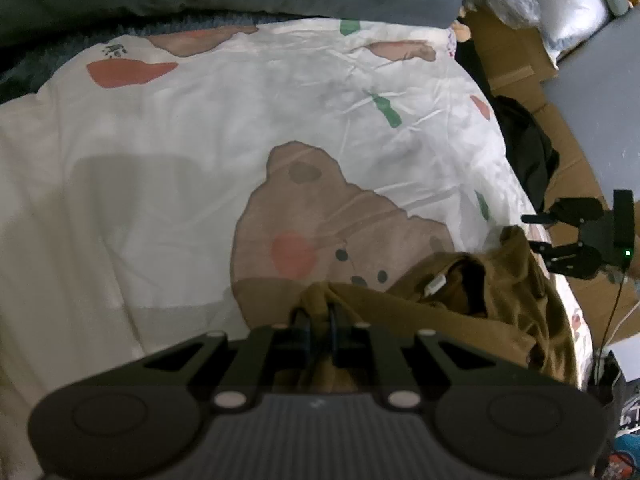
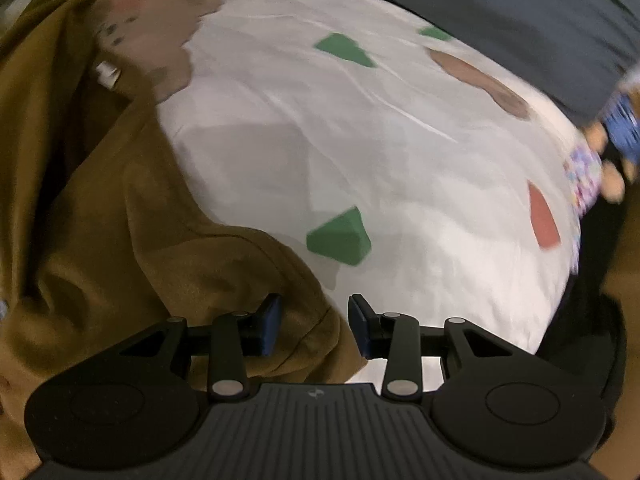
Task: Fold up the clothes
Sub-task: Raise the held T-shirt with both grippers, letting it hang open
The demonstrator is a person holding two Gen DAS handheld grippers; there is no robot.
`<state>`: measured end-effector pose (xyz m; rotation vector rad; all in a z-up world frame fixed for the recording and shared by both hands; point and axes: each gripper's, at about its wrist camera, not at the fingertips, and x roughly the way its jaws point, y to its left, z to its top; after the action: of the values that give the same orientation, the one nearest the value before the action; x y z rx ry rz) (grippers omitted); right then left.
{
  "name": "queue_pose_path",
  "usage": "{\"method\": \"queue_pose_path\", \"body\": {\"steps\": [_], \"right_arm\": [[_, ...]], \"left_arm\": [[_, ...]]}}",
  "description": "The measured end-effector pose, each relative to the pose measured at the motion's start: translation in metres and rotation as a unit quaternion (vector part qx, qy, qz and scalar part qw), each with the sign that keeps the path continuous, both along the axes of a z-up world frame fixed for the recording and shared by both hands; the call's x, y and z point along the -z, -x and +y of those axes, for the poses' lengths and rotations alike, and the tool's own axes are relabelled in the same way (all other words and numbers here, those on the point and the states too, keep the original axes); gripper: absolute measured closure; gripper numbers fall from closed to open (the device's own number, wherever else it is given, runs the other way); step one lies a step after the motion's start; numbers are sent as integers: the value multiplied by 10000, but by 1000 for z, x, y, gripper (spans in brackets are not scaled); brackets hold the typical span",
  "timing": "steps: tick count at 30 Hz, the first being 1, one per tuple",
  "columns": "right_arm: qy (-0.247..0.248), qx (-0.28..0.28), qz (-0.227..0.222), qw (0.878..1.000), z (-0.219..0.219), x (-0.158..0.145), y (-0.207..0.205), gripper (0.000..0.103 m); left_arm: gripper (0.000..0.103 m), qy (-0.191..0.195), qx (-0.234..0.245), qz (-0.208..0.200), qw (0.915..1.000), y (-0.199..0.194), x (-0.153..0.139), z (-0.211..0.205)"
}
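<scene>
You are at the grasp stage of the fold: one edge of the garment is secured, the second is not.

**Garment.** The brown top (image 1: 452, 312) lies bunched at the near right corner of the bear-print duvet (image 1: 200, 140). Its neck opening faces up, and the white neck label (image 1: 435, 285) shows inside it. Nothing is spread flat yet.

**Left gripper.** The left gripper (image 1: 318, 320) is clamped narrow on a gathered ridge of the brown top, beside the neck opening. The cloth rises into the jaws, so this hold is established.

**Right gripper.** The right gripper (image 2: 314, 326) stands partly open. In the right wrist view a hem of the brown top passes between the fingers (image 2: 269, 322), but the pads are clear of it. Nothing is held. In the left wrist view this gripper sits just off the garment's far right side, over the edge of the bed.

**Next move, as judged from this position.**
1. Lower the right gripper until the hem sits fully between the pads.
2. Close on a single edge, not a bundle of layers.
3. Draw both hands apart to open the garment.
4. Lay it flat on the clear part of the duvet before making any fold.
</scene>
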<state>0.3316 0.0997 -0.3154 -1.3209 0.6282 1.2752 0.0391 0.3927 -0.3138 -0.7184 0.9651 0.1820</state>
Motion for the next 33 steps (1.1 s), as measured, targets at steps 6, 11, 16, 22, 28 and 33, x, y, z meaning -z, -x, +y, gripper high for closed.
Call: {"method": "queue_pose_path", "body": {"steps": [6, 11, 16, 22, 28, 33], "right_arm": [[627, -532, 32, 9966, 24, 18, 5, 61], [780, -600, 89, 9951, 32, 30, 6, 61], [938, -416, 378, 9940, 38, 34, -2, 61], [869, 278, 771, 9928, 38, 34, -15, 62], [560, 966, 1242, 9860, 23, 20, -26, 93], [53, 1322, 920, 9869, -19, -21, -22, 94]], "left_arm": [[93, 19, 23, 1, 10000, 1, 2, -1], [93, 54, 1, 46, 10000, 5, 1, 1], [93, 65, -6, 117, 9999, 6, 4, 1], [93, 150, -82, 86, 9998, 5, 5, 2], [94, 261, -145, 80, 9995, 8, 5, 4], [94, 190, -166, 6, 9997, 11, -6, 3]]}}
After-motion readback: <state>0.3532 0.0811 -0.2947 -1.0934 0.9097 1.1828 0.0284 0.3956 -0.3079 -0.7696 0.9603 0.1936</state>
